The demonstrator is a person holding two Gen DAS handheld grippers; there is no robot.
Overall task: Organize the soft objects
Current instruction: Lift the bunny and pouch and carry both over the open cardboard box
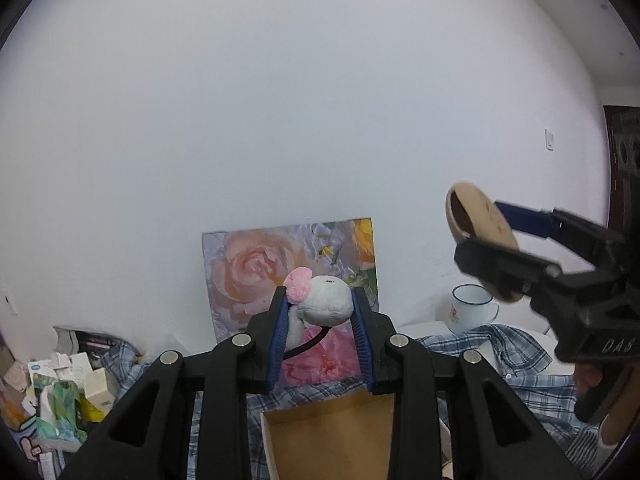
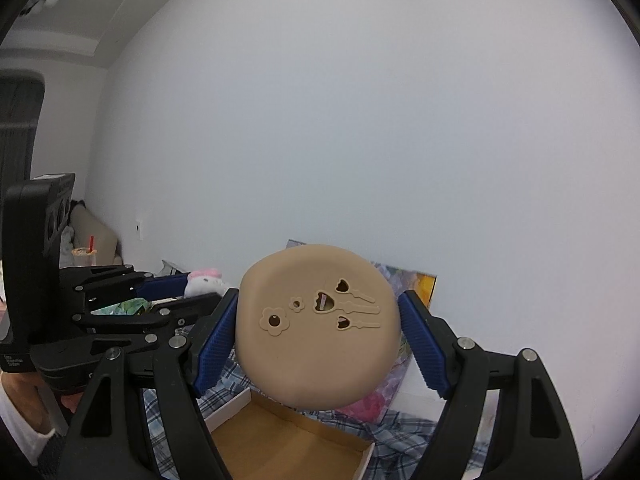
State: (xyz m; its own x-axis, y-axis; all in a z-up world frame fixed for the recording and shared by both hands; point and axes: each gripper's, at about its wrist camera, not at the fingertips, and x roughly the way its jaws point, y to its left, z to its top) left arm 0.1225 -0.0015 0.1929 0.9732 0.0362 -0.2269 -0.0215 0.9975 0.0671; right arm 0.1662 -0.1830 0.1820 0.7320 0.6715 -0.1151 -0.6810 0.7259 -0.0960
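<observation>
Above an open cardboard box on a plaid cloth, the left gripper clamps a small grey-and-pink plush toy; beside it, the right gripper grips a tan round cushion by its edges; a flower painting leans on the wall behind.

Plush toy is showing fuzzy grey-white pile with a pink tuft. Tan pad is looking smooth, matt, rubbery. Box is presenting plain matt cardboard; plaid shirt is lying as woven cloth.
</observation>
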